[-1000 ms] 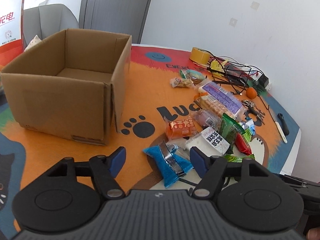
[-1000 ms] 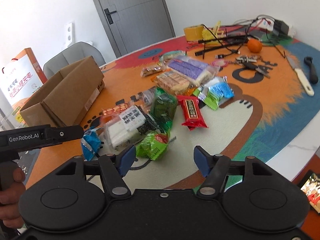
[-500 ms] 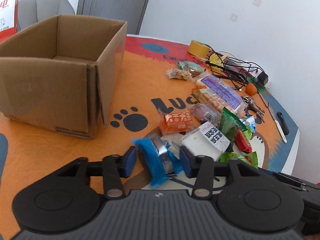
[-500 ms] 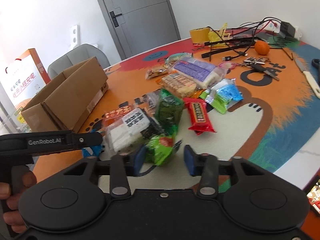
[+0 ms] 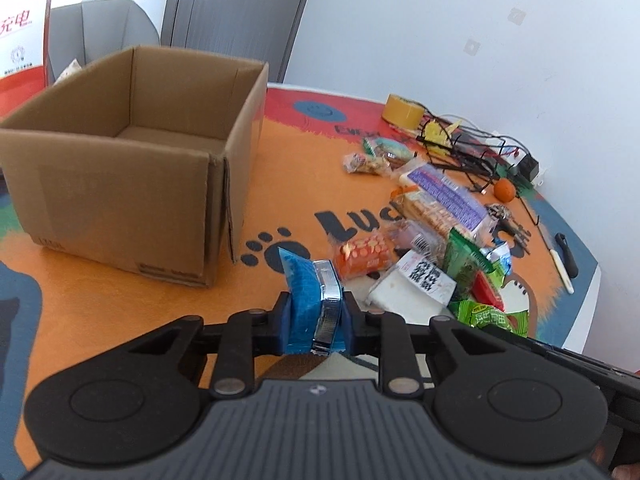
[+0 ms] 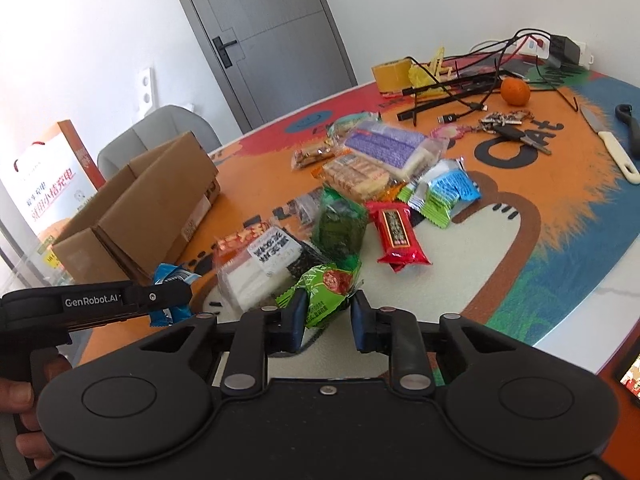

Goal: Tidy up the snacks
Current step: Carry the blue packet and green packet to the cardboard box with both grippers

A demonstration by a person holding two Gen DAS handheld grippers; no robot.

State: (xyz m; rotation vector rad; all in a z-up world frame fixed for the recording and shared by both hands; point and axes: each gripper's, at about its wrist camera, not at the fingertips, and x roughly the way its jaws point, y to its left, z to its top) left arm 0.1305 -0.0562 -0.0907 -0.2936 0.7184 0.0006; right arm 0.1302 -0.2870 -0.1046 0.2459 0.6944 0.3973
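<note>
left gripper (image 5: 316, 316): jaws just closed, pinching the blue pack (image 5: 306, 292)
right gripper (image 6: 326, 318): just closed on the green pack (image 6: 322, 290)
box (image 5: 124, 168): sits left, open
pile: white pack (image 6: 264, 270) just beyond

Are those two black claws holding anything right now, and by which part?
Yes. The left gripper pinches the blue snack packet across its near end. The right gripper squeezes the green snack packet at its near end.

Matt brown corrugated cardboard box (image 5: 120, 176); glossy crinkled plastic on blue snack packet (image 5: 306, 300) and green snack packet (image 6: 324, 292); printed table cover (image 5: 280, 152), probably matt.
</note>
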